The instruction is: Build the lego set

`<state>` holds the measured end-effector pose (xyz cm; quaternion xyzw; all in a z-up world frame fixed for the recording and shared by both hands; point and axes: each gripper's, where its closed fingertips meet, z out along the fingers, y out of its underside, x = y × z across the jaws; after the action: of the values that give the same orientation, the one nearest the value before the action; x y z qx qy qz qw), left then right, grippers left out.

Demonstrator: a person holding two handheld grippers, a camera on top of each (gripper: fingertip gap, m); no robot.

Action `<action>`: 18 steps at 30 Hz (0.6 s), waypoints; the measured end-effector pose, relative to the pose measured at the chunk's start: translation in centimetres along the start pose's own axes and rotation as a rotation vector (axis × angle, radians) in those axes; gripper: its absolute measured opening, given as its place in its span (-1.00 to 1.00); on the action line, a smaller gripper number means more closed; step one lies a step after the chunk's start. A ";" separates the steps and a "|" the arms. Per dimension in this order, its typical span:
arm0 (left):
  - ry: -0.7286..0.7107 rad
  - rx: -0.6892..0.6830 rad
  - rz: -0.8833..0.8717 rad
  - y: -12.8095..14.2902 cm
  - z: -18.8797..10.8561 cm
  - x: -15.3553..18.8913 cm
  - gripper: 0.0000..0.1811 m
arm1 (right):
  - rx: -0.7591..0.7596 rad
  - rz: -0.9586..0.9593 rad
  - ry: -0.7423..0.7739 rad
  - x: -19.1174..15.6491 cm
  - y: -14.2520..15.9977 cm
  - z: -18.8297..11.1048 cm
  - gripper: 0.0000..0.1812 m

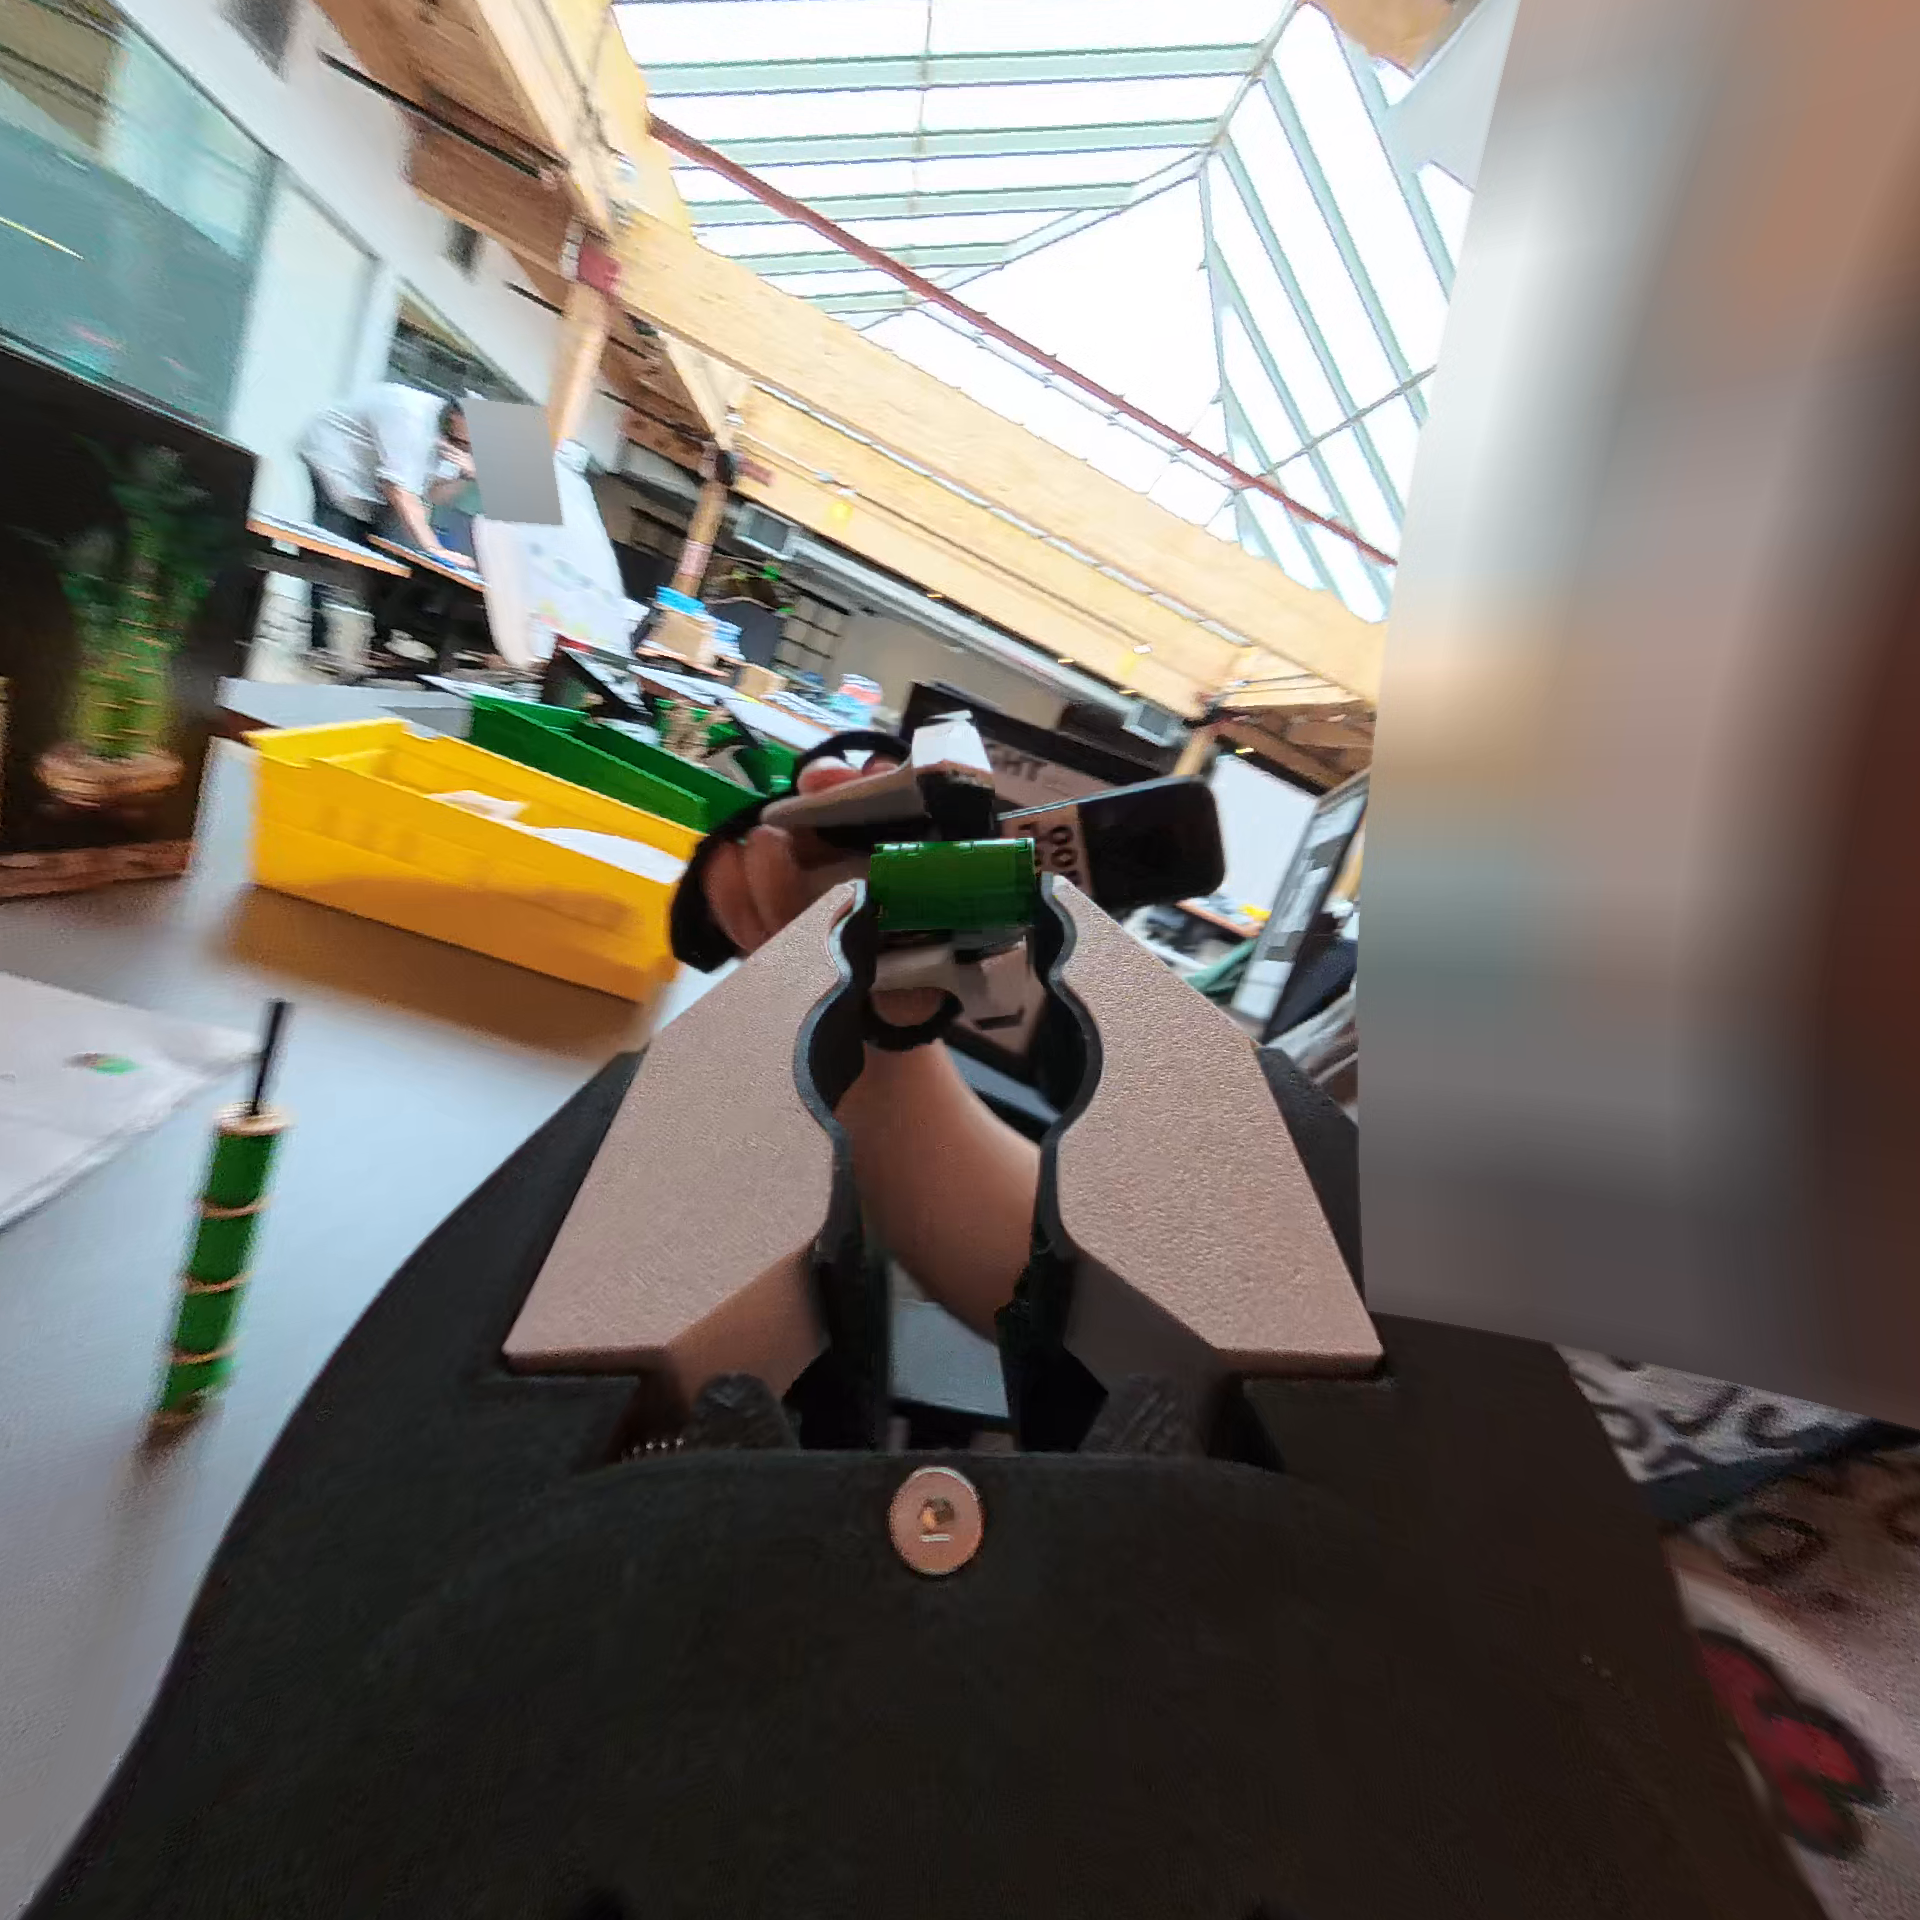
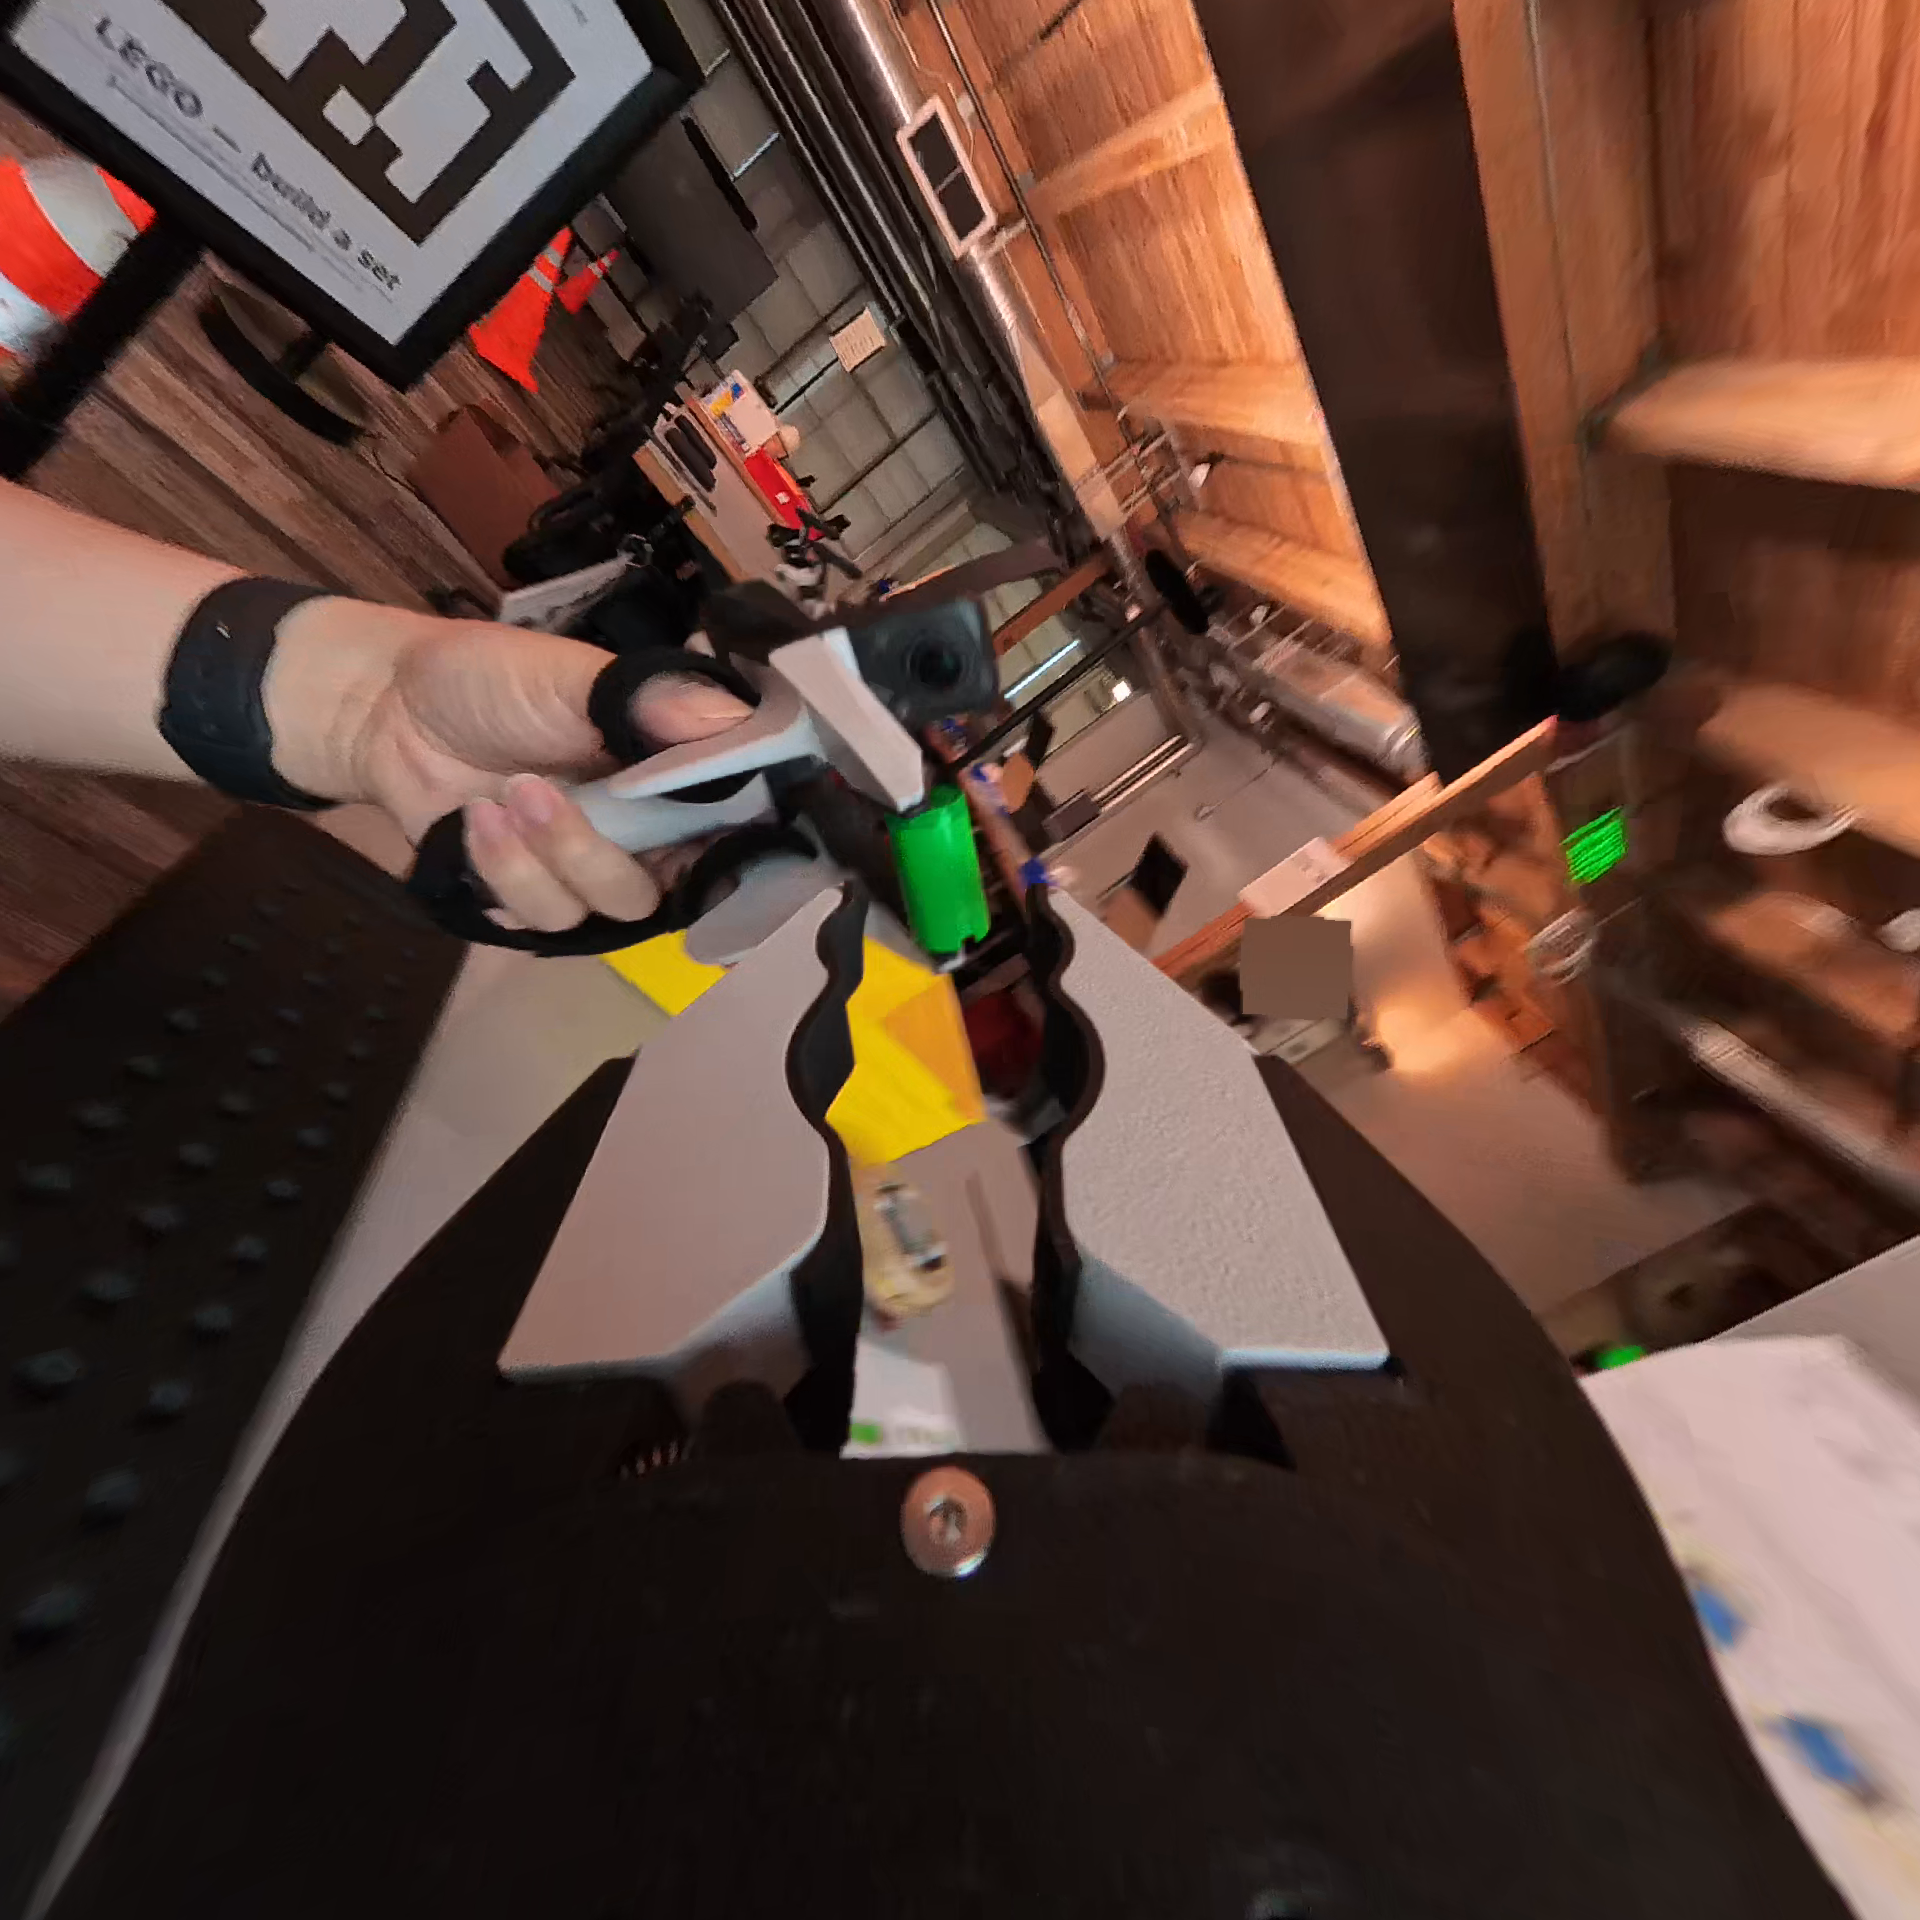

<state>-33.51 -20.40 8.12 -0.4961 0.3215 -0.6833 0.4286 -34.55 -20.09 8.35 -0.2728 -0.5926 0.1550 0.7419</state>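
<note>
My left gripper (image 1: 954, 894) is shut on a short green Lego cylinder (image 1: 954, 883) and holds it in the air between its fingertips. In the right wrist view the same cylinder (image 2: 933, 868) hangs from the left gripper's grey fingers (image 2: 862, 732), which a hand holds. It sits in the gap between the tips of my right gripper (image 2: 948, 909), whose jaws stand apart and wider than the cylinder. A built column of green cylinders (image 1: 218, 1257) with a black rod on top stands upright on the table at the left.
A yellow bin (image 1: 457, 842) and a green bin (image 1: 613, 758) stand on the grey table (image 1: 416, 1070) behind the column. White instruction sheets lie at the left (image 1: 73, 1091) and at the lower right (image 2: 1766, 1538). A person stands at a far table. My left and right fingertips are right by each other.
</note>
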 end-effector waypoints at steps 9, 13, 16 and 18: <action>-0.372 -0.103 0.447 0.9 -1.5 -2.3 -0.69 | 0.109 0.973 -0.185 -0.4 1.7 -1.0 -0.48; -0.406 -0.148 0.546 1.5 -1.3 -1.8 -0.69 | 0.060 0.887 -0.181 -1.5 2.0 -0.4 -0.50; -0.412 -0.206 0.588 2.2 -1.1 -1.8 -0.69 | 0.069 0.824 -0.202 -1.8 1.6 -0.5 -0.50; -0.382 -0.278 0.607 3.5 -0.8 -1.5 -0.68 | 0.091 0.803 -0.223 -1.9 1.3 -0.7 -0.54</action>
<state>-33.12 -20.48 4.27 -0.5502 0.4578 -0.3705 0.5920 -34.19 -20.23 5.99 -0.4307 -0.5085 0.4863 0.5652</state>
